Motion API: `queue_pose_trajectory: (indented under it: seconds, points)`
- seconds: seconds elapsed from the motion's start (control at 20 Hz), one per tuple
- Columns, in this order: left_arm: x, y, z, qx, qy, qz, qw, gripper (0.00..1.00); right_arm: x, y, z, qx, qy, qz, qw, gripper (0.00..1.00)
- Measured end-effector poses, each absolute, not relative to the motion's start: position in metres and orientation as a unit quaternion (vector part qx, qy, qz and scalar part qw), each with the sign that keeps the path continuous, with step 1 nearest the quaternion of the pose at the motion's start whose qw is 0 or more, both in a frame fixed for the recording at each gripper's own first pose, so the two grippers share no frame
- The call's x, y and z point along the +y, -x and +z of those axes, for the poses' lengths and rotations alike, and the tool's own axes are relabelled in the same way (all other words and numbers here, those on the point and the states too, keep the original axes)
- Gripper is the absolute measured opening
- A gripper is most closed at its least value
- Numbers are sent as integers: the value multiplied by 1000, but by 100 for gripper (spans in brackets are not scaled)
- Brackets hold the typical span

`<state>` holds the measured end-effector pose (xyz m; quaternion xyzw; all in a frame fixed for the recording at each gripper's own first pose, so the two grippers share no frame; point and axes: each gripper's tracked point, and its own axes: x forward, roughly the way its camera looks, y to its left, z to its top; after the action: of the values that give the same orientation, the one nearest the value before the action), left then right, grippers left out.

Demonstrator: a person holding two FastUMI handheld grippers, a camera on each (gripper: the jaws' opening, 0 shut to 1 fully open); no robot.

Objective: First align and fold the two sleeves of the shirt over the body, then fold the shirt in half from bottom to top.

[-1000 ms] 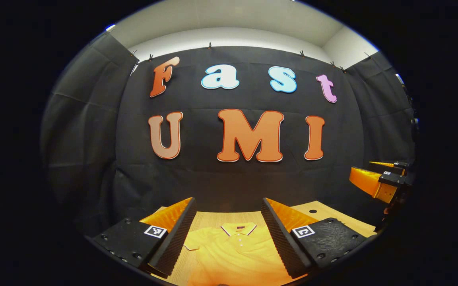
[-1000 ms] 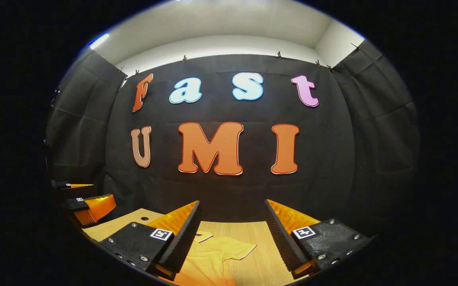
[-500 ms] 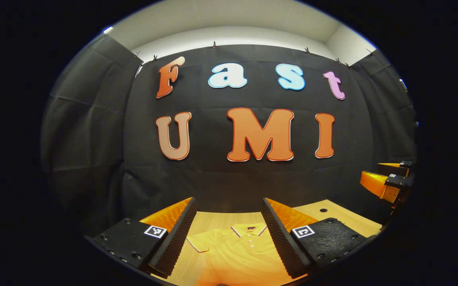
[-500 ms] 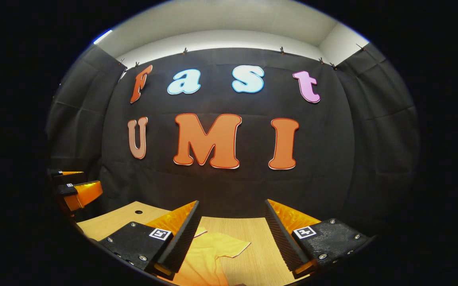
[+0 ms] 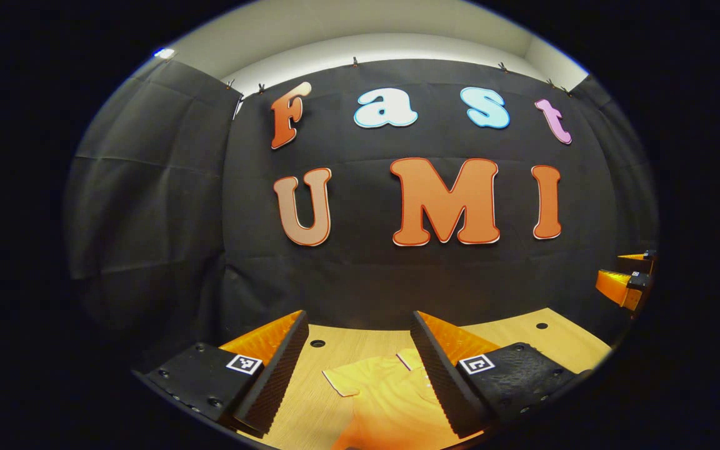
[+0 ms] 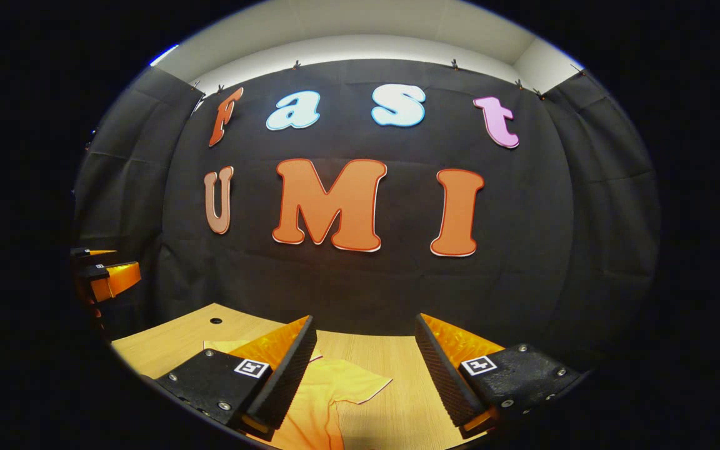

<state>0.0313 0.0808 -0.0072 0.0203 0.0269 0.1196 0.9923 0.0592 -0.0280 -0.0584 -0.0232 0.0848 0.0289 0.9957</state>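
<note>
Both grippers hang above the table (image 6: 166,344), nothing held. Shirt (image 5: 391,400) lies flat on the wood, sleeves out to the sides, no fold made yet.

Left gripper (image 5: 360,350): fingers spread wide, nothing between the pads. One sleeve (image 5: 350,380) sits in the gap betw. them, nearer the far finger's side; collar (image 5: 405,359) just by that finger. Looks like the person lines it up w/ that sleeve for a pinch, prob. at the cuff edge.

Right gripper (image 6: 366,350): fingers also wide apart, empty. Other sleeve (image 6: 350,382) lies in the gap close to the near-shirt finger; body runs under that finger.

Each gripper's in the other's view, off at the rim, so they're well apart, one per sleeve. Judged: start of sleeve step.
</note>
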Motion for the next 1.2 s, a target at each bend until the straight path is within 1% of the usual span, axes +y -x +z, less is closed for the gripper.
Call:
queue_pose_trajectory:
  seconds: [0.05, 0.1, 0.15, 0.25, 0.45, 0.6, 0.9, 1.2]
  points:
    - [79, -32, -9, 28, -22, 118, 992, 98, -29, -64, -67, 100, 20, 30, 994, 96]
    - [79, -33, -7, 27, -24, 115, 993, 98, -30, -69, -73, 114, 14, 29, 993, 100]
    - [80, -34, -4, 24, -26, 113, 993, 98, -30, -75, -80, 125, 10, 26, 992, 96]
    - [80, -38, -1, 15, -26, 103, 994, 98, -29, -86, -97, 141, 11, 16, 990, 96]
    - [86, -53, 0, 11, -31, 75, 997, 99, -29, -112, -142, 211, -10, -10, 977, 96]
    - [98, -65, 2, 6, -47, 68, 997, 99, -31, -133, -179, 262, -13, -28, 965, 96]
    - [131, -75, -15, 27, -38, 89, 995, 99, -37, -167, -255, 384, -27, -28, 923, 96]
    - [161, -71, -34, 57, -31, 149, 987, 99, -54, -185, -328, 497, -42, -31, 866, 90]
